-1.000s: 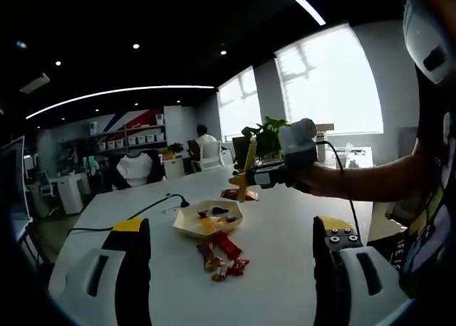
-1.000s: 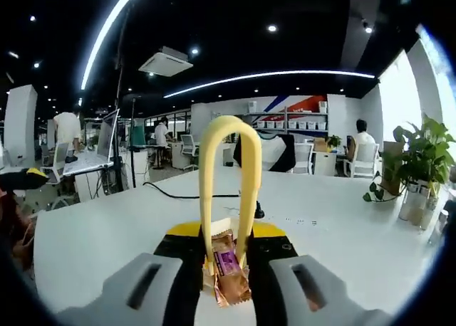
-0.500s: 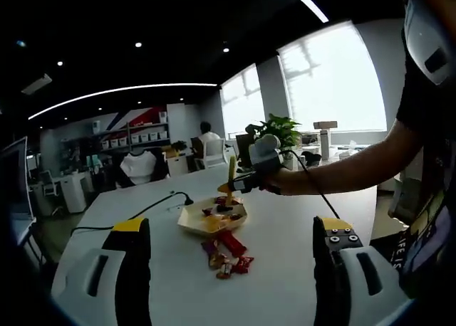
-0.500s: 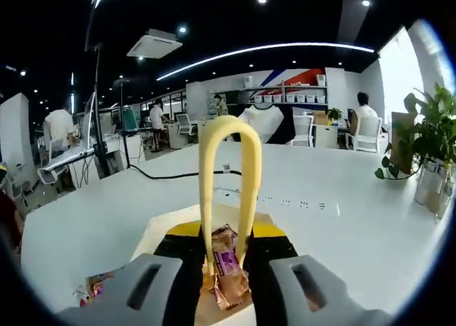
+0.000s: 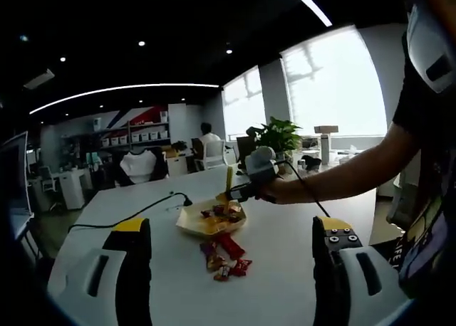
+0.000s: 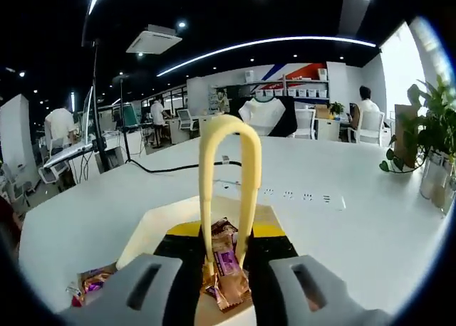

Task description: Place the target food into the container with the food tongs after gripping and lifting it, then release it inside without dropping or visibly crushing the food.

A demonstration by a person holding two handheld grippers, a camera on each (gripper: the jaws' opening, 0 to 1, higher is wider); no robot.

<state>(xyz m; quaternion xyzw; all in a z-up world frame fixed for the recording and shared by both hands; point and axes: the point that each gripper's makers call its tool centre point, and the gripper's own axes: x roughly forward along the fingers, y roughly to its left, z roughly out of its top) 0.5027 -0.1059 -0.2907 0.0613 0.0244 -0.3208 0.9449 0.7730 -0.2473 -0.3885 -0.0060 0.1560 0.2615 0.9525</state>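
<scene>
In the right gripper view, the right gripper (image 6: 226, 269) is closed on a pair of yellow plastic food tongs (image 6: 228, 191), whose looped end arches up ahead of the jaws. Between the tong tips hangs a wrapped candy bar in a brown and purple foil wrapper (image 6: 224, 269), held above the shallow cream paper tray (image 6: 153, 226) on the white worktop (image 6: 342, 226). A few more wrapped sweets (image 6: 92, 283) lie on the worktop at the tray's near left corner.

In the left gripper view, the left gripper (image 5: 231, 269) stands wide open and holds nothing, its two jaws well apart above the worktop (image 5: 285, 240). Just beyond them lies a small heap of red and purple wrapped sweets (image 5: 224, 258), then the tray (image 5: 187, 223) with assorted sweets inside. The right gripper (image 5: 249, 187), in the person's outstretched hand (image 5: 274, 192), reaches in from the right and holds the tongs (image 5: 228, 183) over the tray. A black cable (image 5: 142, 212) trails across the worktop behind.
</scene>
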